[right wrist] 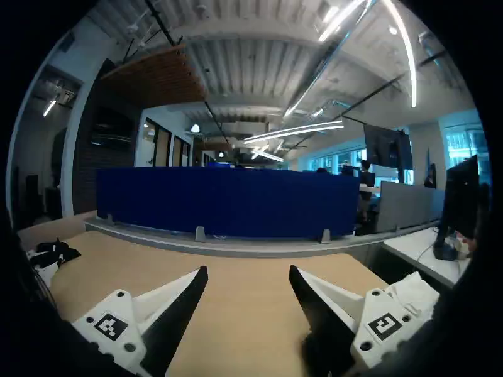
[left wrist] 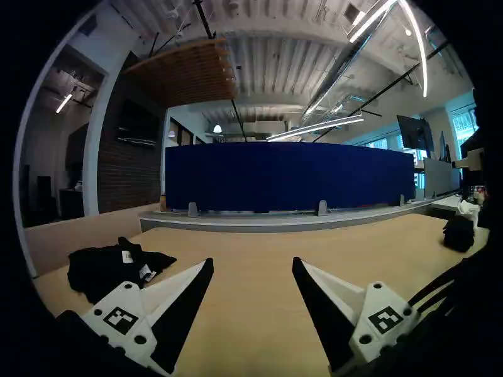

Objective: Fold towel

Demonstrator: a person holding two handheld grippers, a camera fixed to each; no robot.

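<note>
My left gripper and right gripper hover over the wooden desk, both jaws spread wide and holding nothing. The black towel lies crumpled at the desk's near left, just beyond my left finger. A blue divider stands along the far edge.

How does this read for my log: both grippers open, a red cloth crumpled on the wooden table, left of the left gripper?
One slip: the cloth is black, not red, as the left gripper view shows. The rest holds.
</note>
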